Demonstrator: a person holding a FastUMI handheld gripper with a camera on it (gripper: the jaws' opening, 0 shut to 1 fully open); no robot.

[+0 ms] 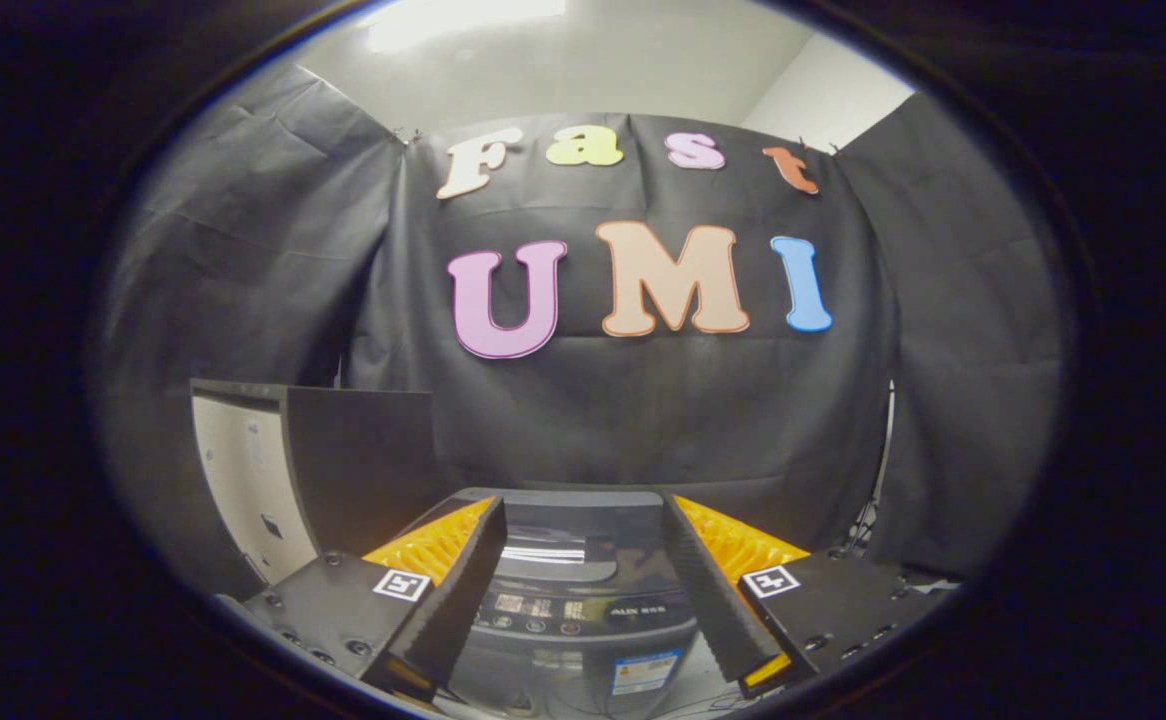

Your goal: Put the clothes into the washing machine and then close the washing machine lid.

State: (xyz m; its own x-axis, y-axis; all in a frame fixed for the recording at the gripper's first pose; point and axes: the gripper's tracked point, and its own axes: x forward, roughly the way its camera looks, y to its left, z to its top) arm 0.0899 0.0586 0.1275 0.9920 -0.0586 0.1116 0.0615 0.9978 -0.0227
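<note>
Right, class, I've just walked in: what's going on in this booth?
A person is holding a claw out toward a washing machine that stands in front of the booth's black cloth wall. The claw is open and holds nothing. The machine sits between and beyond its fingers, and its lid looks shut.

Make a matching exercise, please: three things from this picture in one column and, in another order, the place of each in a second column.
Things:
1. washing machine
2. cabinet
3. gripper

Places:
A. at the left, beside the washing machine, in front of the black cloth wall
B. fingers open, spread wide, holding nothing
C. seen between the two fingers, just ahead of them, its lid down

Right pairs: 1-C, 2-A, 3-B
</note>
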